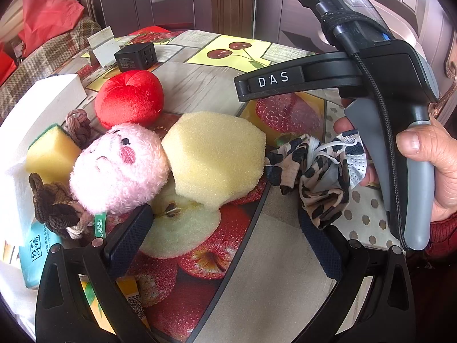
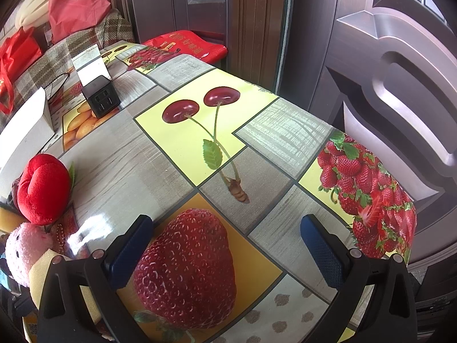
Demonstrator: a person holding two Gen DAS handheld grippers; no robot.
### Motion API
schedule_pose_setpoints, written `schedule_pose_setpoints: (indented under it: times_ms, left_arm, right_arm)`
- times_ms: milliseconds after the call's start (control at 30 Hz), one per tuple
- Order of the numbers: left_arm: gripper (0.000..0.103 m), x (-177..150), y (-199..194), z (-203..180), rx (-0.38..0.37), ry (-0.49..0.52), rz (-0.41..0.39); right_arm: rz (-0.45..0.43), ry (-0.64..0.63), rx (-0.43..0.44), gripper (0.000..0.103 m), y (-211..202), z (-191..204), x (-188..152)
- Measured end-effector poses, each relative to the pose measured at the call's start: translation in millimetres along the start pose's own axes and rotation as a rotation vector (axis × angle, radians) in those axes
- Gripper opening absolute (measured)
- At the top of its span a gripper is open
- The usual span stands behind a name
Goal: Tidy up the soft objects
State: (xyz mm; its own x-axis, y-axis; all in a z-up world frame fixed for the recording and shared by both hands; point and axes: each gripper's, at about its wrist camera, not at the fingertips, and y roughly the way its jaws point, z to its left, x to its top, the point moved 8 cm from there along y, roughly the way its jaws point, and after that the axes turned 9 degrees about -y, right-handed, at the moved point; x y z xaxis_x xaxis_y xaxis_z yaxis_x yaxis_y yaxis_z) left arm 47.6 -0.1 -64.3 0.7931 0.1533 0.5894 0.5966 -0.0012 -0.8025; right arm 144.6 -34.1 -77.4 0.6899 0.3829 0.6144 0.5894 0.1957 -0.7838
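Both grippers, left (image 1: 225, 237) and right (image 2: 225, 245), are spread wide and hold nothing. The pink plush toy (image 1: 120, 165), red plush apple (image 1: 130, 100) and yellow sponge (image 1: 217, 154) sit close together on the fruit tablecloth (image 2: 177, 165), with a spotted cloth (image 1: 308, 171) beside the sponge

L gripper (image 1: 225, 237) low over table, jaws wide apart, nothing between pads. R gripper (image 2: 225, 248) likewise spread wide, empty, tilted down. In L view, R hand (image 1: 422, 168) wrapped round R gripper's grey handle, thumb on top, fingertips at trigger.
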Motion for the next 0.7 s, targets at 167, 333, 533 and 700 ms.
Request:
schedule_pose_setpoints:
  times_ms: [167,333,533,700]
  left_arm:
    - [0.102,-0.1,0.0,0.0,0.002,-0.001,0.000]
    - [0.102,3.3,3.1,-0.3,-0.010,0.017,0.000]
    - [0.102,11.2,8.7,-2.0,-0.031,0.044,0.003]
    - [0.102,10.8,9.6,-2.2,-0.020,0.029,0.003]
  right_arm:
    - [-0.001,0.002,0.005,0.103,0.0,-1.2,0.3]
    - [0.000,0.001,0.006,0.103,0.1,-2.3,0.3]
    - [-0.001,0.000,0.006,0.103,0.0,-2.4,0.1]
    - [0.000,0.000,0.004,0.103,0.2,-1.9,0.3]
